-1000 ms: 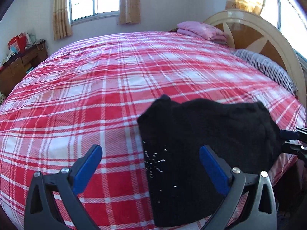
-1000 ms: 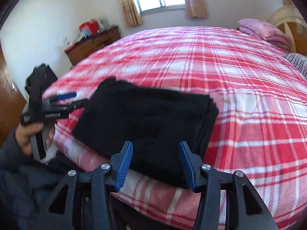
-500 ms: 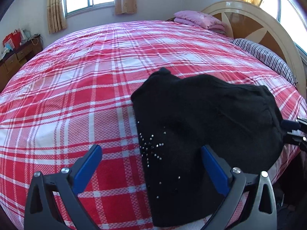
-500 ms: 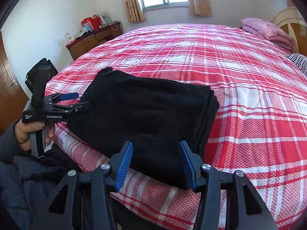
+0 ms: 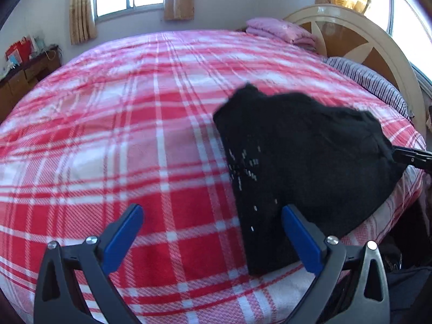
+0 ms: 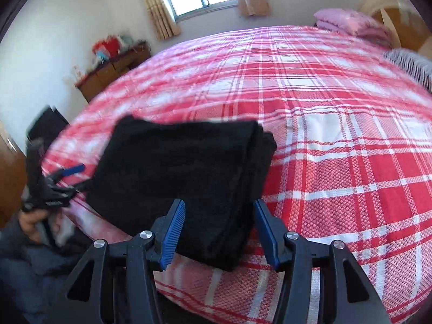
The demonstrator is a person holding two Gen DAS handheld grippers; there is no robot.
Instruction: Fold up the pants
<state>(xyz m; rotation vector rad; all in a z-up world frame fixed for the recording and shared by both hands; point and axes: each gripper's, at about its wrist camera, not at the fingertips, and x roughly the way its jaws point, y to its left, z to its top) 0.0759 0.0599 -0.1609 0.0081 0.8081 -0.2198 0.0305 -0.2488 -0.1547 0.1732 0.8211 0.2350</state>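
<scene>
— Where the pants [image 5: 302, 162]?
— Lower right of the left view, centre-left of the right view: a black folded bundle on the plaid bed [image 5: 135, 135], near its front edge.
— And the tools?
— Left tool [image 5: 210, 232] spread wide, holding nothing, one blue pad just over the bundle's near corner. Right tool [image 6: 218, 226] spread too, straddling the bundle's near end without pinching it.
— Handling?
— Probably soft, thick knit, light, floppy; layers stacked at the right edge likely to slide apart. Small studs near the left side, perhaps snaggy.
— Best hold?
— Likely at the layered edge, pinching all plies together, away from the studs.
</scene>
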